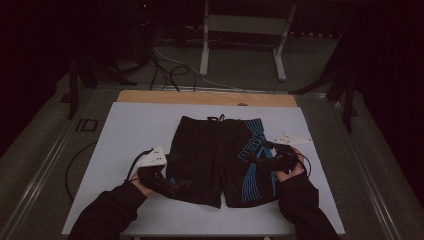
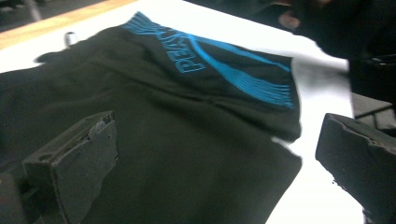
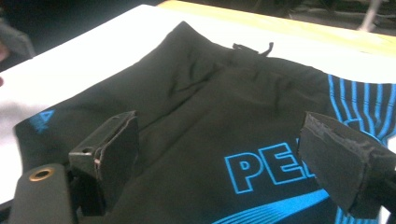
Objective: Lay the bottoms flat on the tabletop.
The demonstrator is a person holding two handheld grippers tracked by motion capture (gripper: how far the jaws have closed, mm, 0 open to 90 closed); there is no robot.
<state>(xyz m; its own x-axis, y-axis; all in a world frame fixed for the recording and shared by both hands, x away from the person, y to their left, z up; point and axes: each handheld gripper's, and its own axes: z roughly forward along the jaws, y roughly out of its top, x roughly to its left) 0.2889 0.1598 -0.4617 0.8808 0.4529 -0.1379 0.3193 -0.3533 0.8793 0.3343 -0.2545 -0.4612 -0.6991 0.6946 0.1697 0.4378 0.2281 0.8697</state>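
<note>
Your forearms flank the black swim shorts (image 1: 220, 160), which lie flat between both pairs of parted, empty fingers, legs towards you, left gripper (image 1: 176, 187) at one hem, right gripper (image 1: 250, 159) on the other leg.

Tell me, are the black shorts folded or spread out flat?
Spread flat. The shorts lie open on the white table; the waistband and both legs show, no part folded over.

Hand-held gripper (image 3: 219, 158) — jaws spread wide — over black shorts (image 3: 210, 107).
</note>
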